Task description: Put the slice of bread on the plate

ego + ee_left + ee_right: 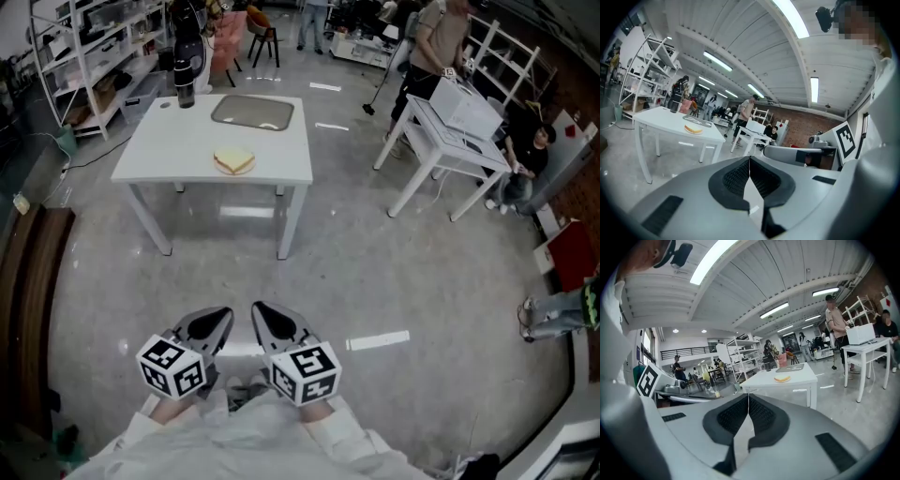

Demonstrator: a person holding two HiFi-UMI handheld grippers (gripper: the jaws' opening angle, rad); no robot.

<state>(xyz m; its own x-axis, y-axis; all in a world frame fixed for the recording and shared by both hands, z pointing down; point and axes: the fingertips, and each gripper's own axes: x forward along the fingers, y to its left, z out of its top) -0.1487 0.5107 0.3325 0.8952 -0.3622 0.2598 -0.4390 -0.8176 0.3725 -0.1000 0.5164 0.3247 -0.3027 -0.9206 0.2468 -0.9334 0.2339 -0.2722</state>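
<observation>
**Inspector:** Confirm state of the left grey two-jaw gripper point(749, 159) and the right grey two-jaw gripper point(748, 397).

**Assessor:** Both pressed shut, nothing between the jaws. Held low at 6 o'clock in the head view, well apart from the white square table point(169, 150) at 12 o'clock.

**Inspector:** Locate the task's thing.

**Assessor:** Pale square slice of bread point(234, 161) with a browner crust, lying flat near the table's 6 o'clock edge. Flat grey rounded-rectangular plate point(253, 112) just beyond, at 12 to 1 o'clock of it, not touching.

**Inspector:** List the risks.

**Assessor:** Probably crushing or tearing under a hard pinch on soft crumb. Possibly shoving the slice off the near edge on a low approach with jaws unopened. Tall black cylindrical bottle point(185, 75) at the table's 11 o'clock corner, open to a knock from a wide left reach. Pick-up not yet begun, by appearances.
</observation>
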